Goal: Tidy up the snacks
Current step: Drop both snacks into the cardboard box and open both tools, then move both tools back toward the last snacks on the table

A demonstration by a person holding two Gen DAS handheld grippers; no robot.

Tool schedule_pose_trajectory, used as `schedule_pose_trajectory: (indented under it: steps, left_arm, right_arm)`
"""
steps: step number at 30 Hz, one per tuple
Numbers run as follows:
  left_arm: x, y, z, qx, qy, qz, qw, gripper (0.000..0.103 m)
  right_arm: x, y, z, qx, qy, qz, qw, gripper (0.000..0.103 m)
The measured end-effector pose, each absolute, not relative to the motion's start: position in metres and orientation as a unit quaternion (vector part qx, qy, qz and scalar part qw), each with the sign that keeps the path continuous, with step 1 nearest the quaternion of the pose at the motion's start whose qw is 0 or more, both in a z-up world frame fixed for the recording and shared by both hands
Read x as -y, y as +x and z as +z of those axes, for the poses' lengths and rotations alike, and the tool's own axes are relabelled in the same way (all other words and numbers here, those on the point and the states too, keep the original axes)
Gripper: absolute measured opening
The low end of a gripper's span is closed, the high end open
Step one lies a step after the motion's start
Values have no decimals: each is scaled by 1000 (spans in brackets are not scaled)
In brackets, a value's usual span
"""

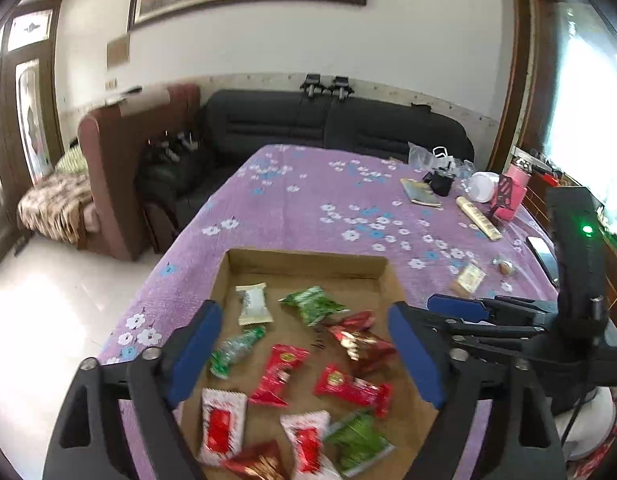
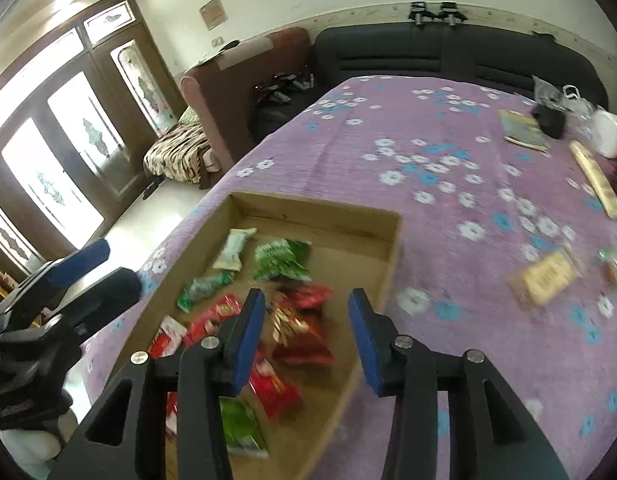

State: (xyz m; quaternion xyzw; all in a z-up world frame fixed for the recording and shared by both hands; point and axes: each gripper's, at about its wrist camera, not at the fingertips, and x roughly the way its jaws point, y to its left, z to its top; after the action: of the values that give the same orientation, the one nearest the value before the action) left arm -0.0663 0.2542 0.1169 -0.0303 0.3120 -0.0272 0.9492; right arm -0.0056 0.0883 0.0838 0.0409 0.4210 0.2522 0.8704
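A shallow cardboard box (image 1: 308, 258) (image 2: 316, 210) lies on the purple flowered tablecloth and holds several wrapped snacks: green (image 1: 314, 304) (image 2: 282, 260), red (image 1: 278, 374) (image 2: 300, 334), white-and-red (image 1: 222, 424) and a cream one (image 1: 252, 304) (image 2: 234, 248). My left gripper (image 1: 306, 344) is open and empty above the box. My right gripper (image 2: 306, 340) is open and empty over the box's right side; it also shows in the left wrist view (image 1: 460, 306). A yellow snack (image 1: 468, 278) (image 2: 546, 278) and a small wrapped candy (image 1: 504, 266) (image 2: 614, 268) lie on the cloth to the right of the box.
At the table's far right are a booklet (image 2: 522, 128), a black pouch (image 2: 550, 118), a white jar (image 2: 606, 136), a long tan pack (image 2: 596, 178), a pink box (image 1: 514, 196) and a phone (image 1: 542, 254). A dark sofa (image 1: 332, 124) stands behind the table.
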Motion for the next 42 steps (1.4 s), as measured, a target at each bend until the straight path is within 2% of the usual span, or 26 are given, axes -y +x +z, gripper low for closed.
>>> schedule_pose_trajectory:
  steps: [4,16,26,32,42]
  left_arm:
    - [-227,-88,122,-297,-16,-27,954,97]
    - [-163,-118,121,-301,41,-45,952,97]
    - [-125,-115,115,-317,46,-89,943,97]
    - [-92,-105,98,-348,9,-176,921,97]
    - [-42,-65,33,-450,-40,-239,859,97]
  right_arm:
    - [-58,-23,85,-413,42,233,880,44]
    - [29,-48,81,-403,87,189,891,48]
    - [93,-47,63,-406,123,145,894,48]
    - [152,-39,49,-404,156,88,897,48]
    - [205,5,38,-405,182,35,895,49]
